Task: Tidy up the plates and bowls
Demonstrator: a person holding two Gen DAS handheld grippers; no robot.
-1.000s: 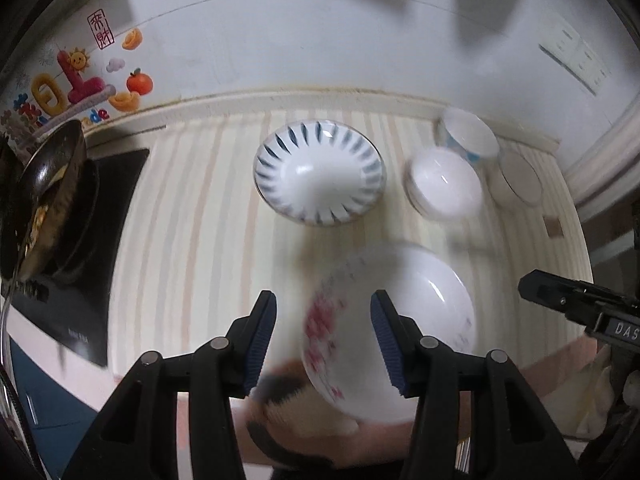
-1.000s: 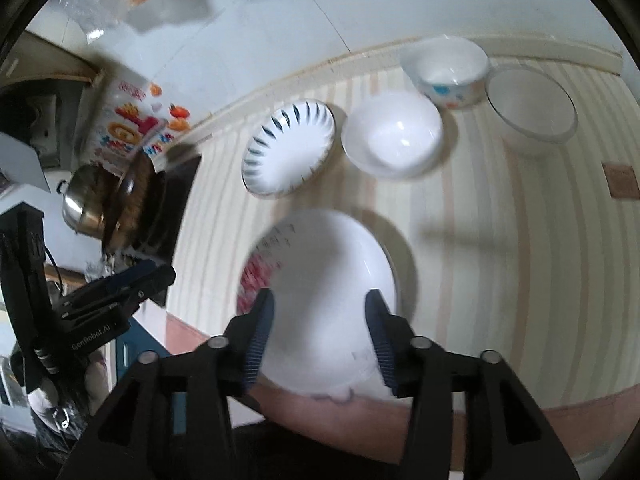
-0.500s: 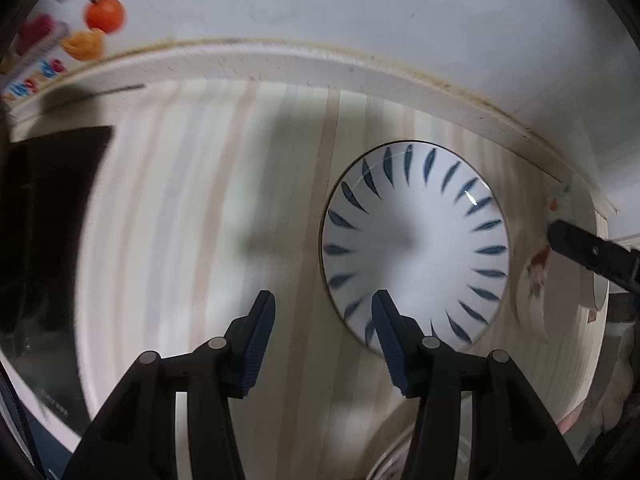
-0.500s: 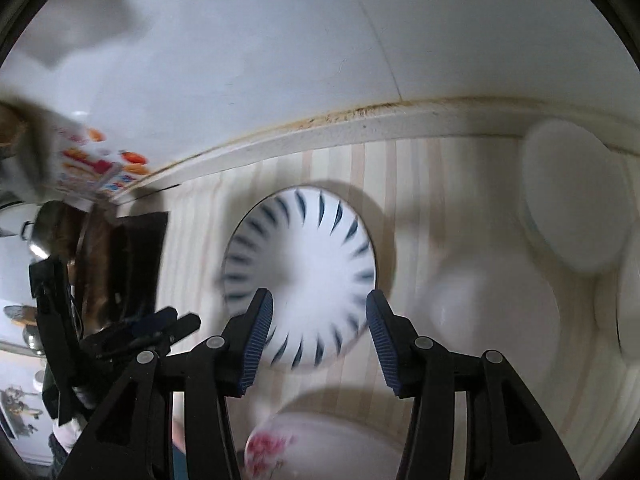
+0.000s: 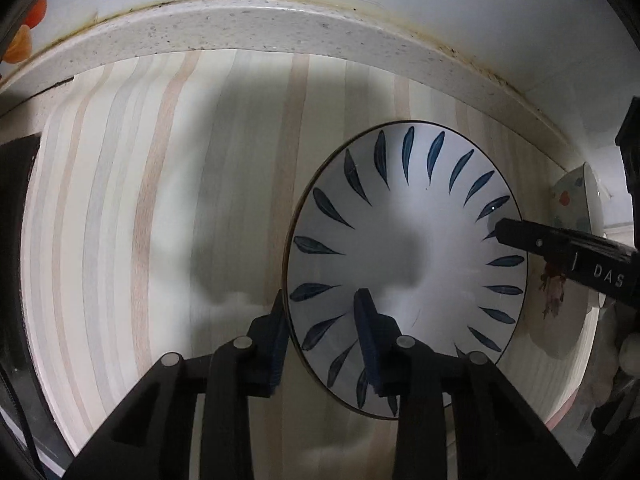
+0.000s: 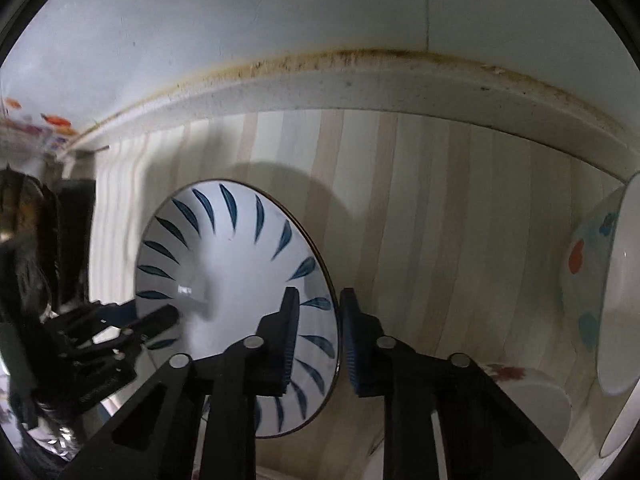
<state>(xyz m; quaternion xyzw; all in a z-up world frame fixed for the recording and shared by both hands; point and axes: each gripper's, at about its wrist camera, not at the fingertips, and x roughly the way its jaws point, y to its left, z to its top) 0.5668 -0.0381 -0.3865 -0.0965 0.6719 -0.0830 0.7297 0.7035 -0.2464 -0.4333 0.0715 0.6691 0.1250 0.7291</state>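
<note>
A white plate with blue leaf marks (image 5: pixel 404 248) lies on the striped counter near the back wall; it also shows in the right wrist view (image 6: pixel 236 280). My left gripper (image 5: pixel 320 320) straddles the plate's left rim, one finger outside and one over the plate. My right gripper (image 6: pixel 318 320) straddles the plate's right rim and shows in the left wrist view (image 5: pixel 560 248). Both sets of jaws stand a rim's width apart; whether they touch the rim is unclear.
A bowl with red and blue dots (image 6: pixel 600 280) stands to the right, also at the left wrist view's edge (image 5: pixel 580 200). A flower-patterned plate (image 5: pixel 560 312) lies right of the blue plate. A dark stove (image 6: pixel 72 240) and pan are at left. The backsplash ledge (image 5: pixel 280 32) runs behind.
Both grippers moved forward and down to the blue-leaf plate, and their jaws narrowed around its opposite rims. The flower plate is now off to the side.
</note>
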